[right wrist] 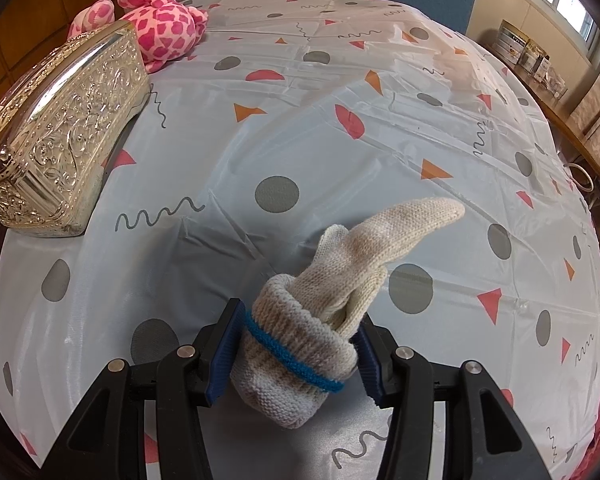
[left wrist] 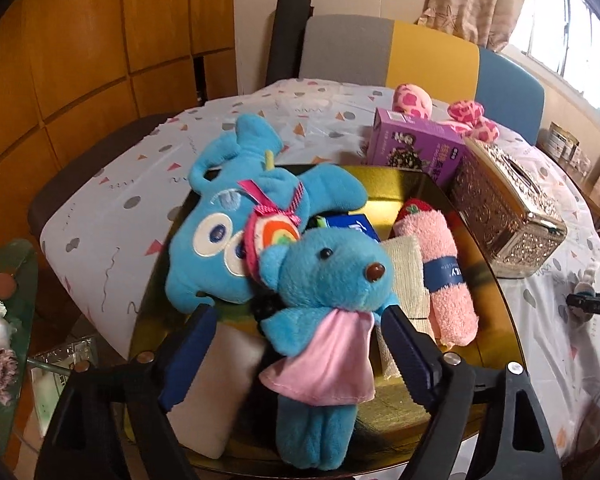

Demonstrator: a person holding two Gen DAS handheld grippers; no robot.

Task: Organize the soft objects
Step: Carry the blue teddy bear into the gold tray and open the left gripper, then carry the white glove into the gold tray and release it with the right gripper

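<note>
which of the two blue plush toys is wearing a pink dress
The small blue bear between the left gripper's fingers. The bigger blue toy behind it has large white eyes and no dress.

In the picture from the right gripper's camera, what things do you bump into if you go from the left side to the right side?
Shiny silver box → pink spotted plush toy → rolled-up knit glove, squeezed in the right gripper → little boxes on the windowsill. All but the last sit on the dotted tablecloth.

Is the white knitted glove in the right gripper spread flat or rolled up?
Rolled up. The glove is bundled inside its blue-edged cuff, and only some fingers stick out toward the tablecloth. The right gripper clamps the bundle.
</note>
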